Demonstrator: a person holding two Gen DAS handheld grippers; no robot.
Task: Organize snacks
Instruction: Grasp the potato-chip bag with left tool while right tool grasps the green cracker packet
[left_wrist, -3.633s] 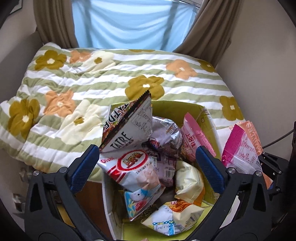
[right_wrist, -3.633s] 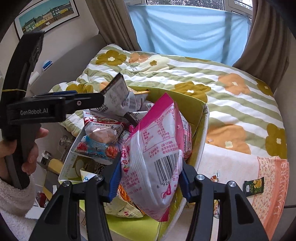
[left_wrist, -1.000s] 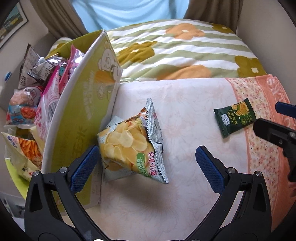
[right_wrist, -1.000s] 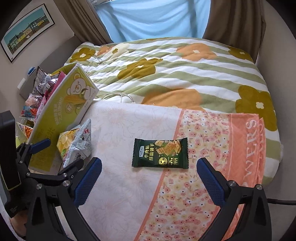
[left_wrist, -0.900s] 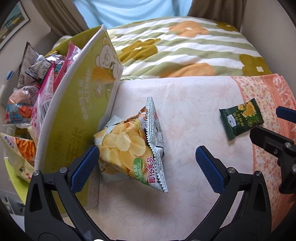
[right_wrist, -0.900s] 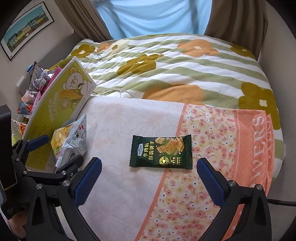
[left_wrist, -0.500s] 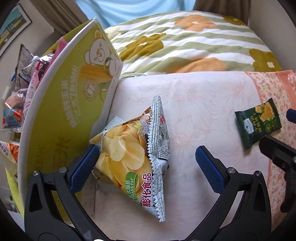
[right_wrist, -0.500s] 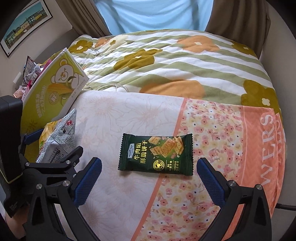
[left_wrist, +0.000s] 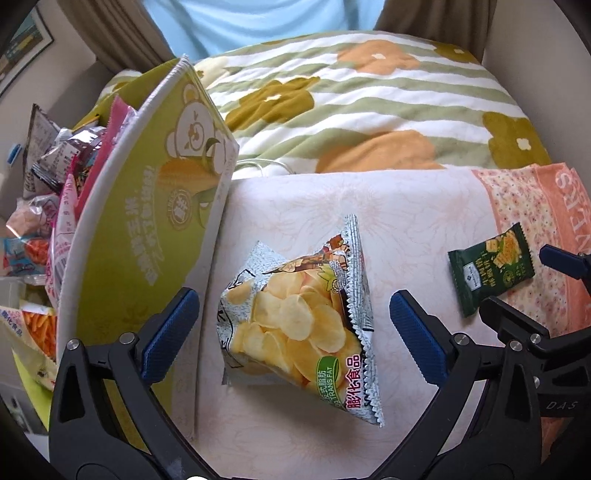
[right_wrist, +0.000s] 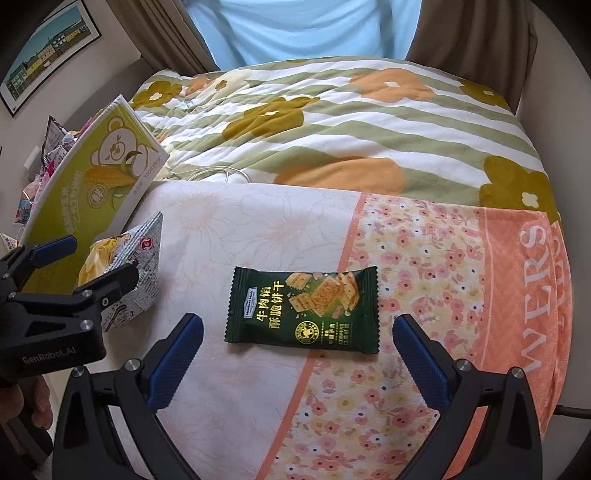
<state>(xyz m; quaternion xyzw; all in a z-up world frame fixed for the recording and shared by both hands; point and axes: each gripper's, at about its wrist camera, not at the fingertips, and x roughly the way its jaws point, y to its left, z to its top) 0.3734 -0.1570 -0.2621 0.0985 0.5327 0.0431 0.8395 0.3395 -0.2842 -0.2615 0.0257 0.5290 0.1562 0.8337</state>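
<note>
as it lies flat, cracker packet (right_wrist: 302, 309) long axis sideways

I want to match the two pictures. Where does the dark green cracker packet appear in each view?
Left wrist view: dark green cracker packet at the right edge, beside the right gripper's fingertip.
Right wrist view: the packet in the centre, between the open fingers.
Shared landmark: the chip bag beside the green box.
</note>
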